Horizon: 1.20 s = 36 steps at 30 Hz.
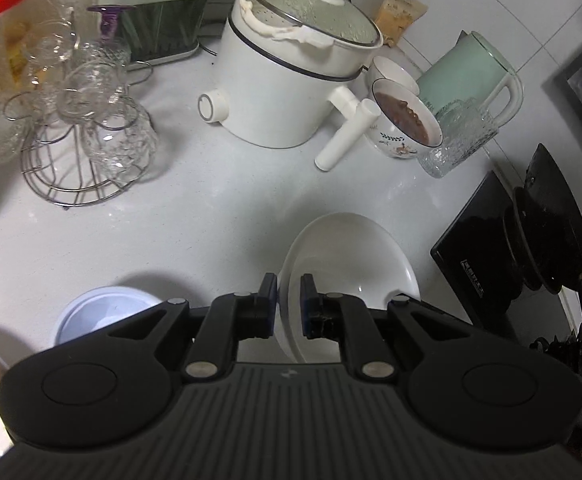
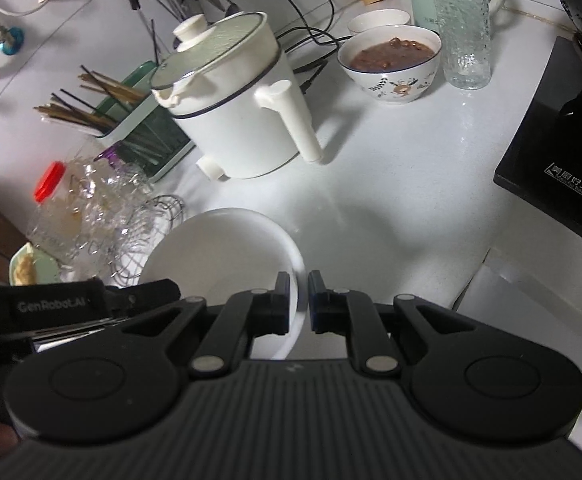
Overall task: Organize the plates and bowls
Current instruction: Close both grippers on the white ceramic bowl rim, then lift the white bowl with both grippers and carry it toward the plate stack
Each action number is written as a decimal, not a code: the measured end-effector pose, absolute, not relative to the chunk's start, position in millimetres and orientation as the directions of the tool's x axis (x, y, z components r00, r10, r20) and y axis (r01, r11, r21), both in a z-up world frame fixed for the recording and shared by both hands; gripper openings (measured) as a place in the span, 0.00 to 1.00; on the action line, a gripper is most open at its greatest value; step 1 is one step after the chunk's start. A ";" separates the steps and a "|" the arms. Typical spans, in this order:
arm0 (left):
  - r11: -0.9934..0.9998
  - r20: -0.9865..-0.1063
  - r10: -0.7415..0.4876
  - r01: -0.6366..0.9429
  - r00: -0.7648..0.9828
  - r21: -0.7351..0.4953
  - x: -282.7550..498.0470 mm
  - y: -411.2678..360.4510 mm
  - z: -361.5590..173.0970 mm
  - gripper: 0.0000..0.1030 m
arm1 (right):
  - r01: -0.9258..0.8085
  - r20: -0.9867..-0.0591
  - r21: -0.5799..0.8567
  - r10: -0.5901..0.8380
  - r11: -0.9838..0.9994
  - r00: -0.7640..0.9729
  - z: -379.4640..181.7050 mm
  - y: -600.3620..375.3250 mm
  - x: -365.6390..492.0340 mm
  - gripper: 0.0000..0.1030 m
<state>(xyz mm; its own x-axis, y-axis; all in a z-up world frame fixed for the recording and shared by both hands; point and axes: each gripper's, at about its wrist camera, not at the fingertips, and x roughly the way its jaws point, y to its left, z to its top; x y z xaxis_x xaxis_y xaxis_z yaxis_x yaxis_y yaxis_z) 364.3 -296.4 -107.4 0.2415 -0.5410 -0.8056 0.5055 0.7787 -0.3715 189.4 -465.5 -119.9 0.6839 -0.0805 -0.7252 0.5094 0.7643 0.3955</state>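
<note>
Both pairs of jaws stand narrow, each astride the rim of the same plain white ceramic bowl (image 1: 351,256). The left gripper (image 1: 289,304) has one pad outside the bowl's left wall and one inside it, pinching the rim; the right gripper (image 2: 299,300) straddles the bowl's right rim in the same way, though from that view I cannot tell whether its pads truly press the wall. The bowl sits tilted at the near middle of the white speckled countertop (image 1: 219,208).

A small pale-blue round bowl (image 1: 103,312) rests on the counter just left of the left gripper. Farther off stands a white electric cooking pot with a glass lid (image 1: 291,80), and to its right a white floral bowl of brown food (image 1: 405,124), beside a textured clear glass tumbler (image 1: 457,140). A wire rack of clear glasses (image 1: 87,132) occupies the far left.
</note>
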 end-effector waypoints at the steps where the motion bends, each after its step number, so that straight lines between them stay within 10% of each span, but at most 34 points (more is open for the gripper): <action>1: 0.777 -0.804 -0.543 0.508 0.244 -0.371 363.1 -292.6 -105.5 0.12 | 0.502 -0.723 0.394 -0.077 0.770 0.686 -117.7 -463.2 188.6 0.12; 36: 0.862 -0.787 -0.495 0.324 0.369 -0.390 362.6 -169.2 -95.9 0.12 | 0.230 -0.725 0.344 0.102 0.910 0.682 -96.6 -379.1 236.0 0.12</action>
<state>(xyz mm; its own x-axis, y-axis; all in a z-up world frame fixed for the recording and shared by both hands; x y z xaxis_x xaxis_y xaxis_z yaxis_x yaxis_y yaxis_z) 362.6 -169.2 -95.9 0.3688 -0.4948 -0.7869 0.3241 0.8619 -0.3900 236.0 -379.1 -96.6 0.6816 0.1016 -0.7246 0.2300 0.9104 0.3440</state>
